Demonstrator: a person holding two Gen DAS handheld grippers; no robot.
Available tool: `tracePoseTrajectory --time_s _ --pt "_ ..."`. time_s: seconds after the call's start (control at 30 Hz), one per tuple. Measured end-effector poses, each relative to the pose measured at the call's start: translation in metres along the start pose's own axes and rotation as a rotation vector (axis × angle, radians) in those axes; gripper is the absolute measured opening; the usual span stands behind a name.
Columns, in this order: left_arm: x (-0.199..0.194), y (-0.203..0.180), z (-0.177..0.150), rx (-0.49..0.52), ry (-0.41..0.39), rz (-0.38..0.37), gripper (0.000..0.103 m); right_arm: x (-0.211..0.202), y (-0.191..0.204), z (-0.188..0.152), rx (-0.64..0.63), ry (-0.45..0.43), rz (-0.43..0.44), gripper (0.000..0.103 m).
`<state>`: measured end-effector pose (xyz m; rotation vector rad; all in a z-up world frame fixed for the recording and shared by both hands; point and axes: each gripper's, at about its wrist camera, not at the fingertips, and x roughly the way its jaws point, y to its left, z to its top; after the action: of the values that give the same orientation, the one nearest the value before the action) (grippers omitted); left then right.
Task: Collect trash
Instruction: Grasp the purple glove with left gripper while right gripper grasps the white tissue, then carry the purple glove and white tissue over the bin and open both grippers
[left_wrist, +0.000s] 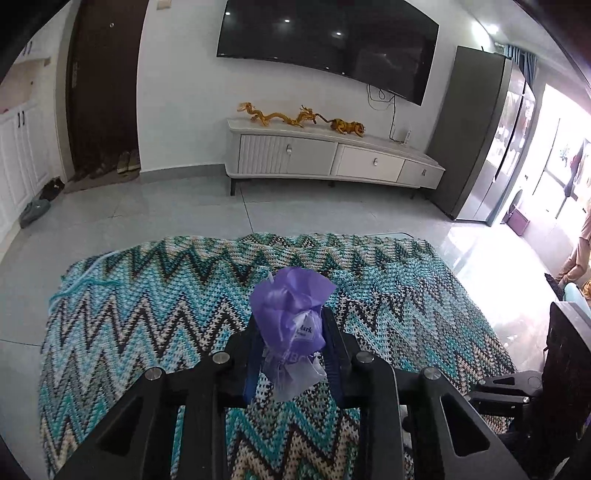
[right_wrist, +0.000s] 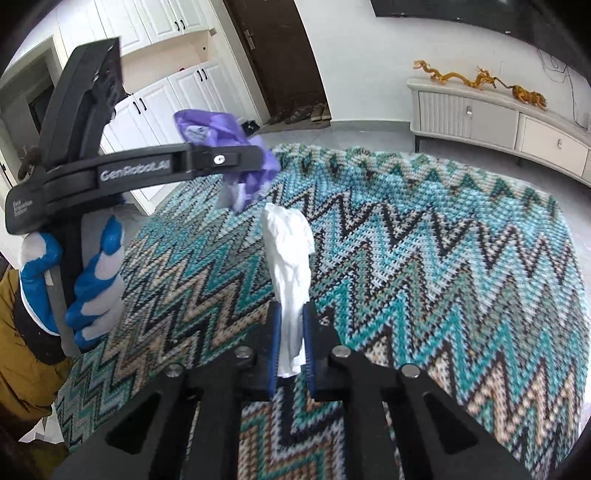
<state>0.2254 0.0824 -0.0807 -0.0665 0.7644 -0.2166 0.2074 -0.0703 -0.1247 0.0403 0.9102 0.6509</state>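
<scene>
My left gripper (left_wrist: 291, 325) is shut on a crumpled purple plastic wrapper (left_wrist: 290, 306) and holds it above the zigzag knitted blanket (left_wrist: 147, 317). The same gripper and purple wrapper (right_wrist: 229, 129) show in the right wrist view at upper left, held by a blue-and-grey gloved hand (right_wrist: 92, 273). My right gripper (right_wrist: 291, 314) is shut on a crumpled white tissue (right_wrist: 290, 251) that sticks up from between the fingers, above the blanket (right_wrist: 443, 258). The two pieces of trash are close together, not touching.
A white TV cabinet (left_wrist: 332, 155) with golden dragon figures (left_wrist: 280, 114) stands against the far wall under a wall TV (left_wrist: 325, 40). A dark door (left_wrist: 103, 85) with shoes is at left, a grey fridge (left_wrist: 476, 140) at right. Grey tiled floor (left_wrist: 147, 214) surrounds the blanket.
</scene>
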Motion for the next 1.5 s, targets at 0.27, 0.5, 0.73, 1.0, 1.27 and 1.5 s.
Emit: tracePoseTrajectory --time_s 0.27,0.5,0.73,1.0,1.27,1.5 --pt "-0.101 -0.034 -0.024 0.103 -0.147 0.189 0.028 -0.075 0.029 -0.005 -0.018 -0.147 -0.064 0.011" --pt "-0.180 -0.055 -0.044 0.160 -0.265 0.275 0.028 -0.146 0.064 -0.011 -0.052 -0.288 -0.099 0.011" --pt "-0.237 -0.070 -0.065 0.188 -0.351 0.317 0.028 -0.197 0.093 -0.025 -0.081 -0.382 -0.119 0.011" --pt "-0.273 -0.081 -0.079 0.192 -0.407 0.330 0.028 -0.234 0.123 -0.037 -0.118 -0.452 -0.129 0.011" --pt "-0.283 -0.086 -0.082 0.183 -0.438 0.352 0.028 -0.260 0.132 -0.041 -0.134 -0.506 -0.148 0.011" --pt "-0.280 -0.094 -0.077 0.185 -0.443 0.366 0.028 -0.274 0.125 -0.040 -0.133 -0.539 -0.155 0.011"
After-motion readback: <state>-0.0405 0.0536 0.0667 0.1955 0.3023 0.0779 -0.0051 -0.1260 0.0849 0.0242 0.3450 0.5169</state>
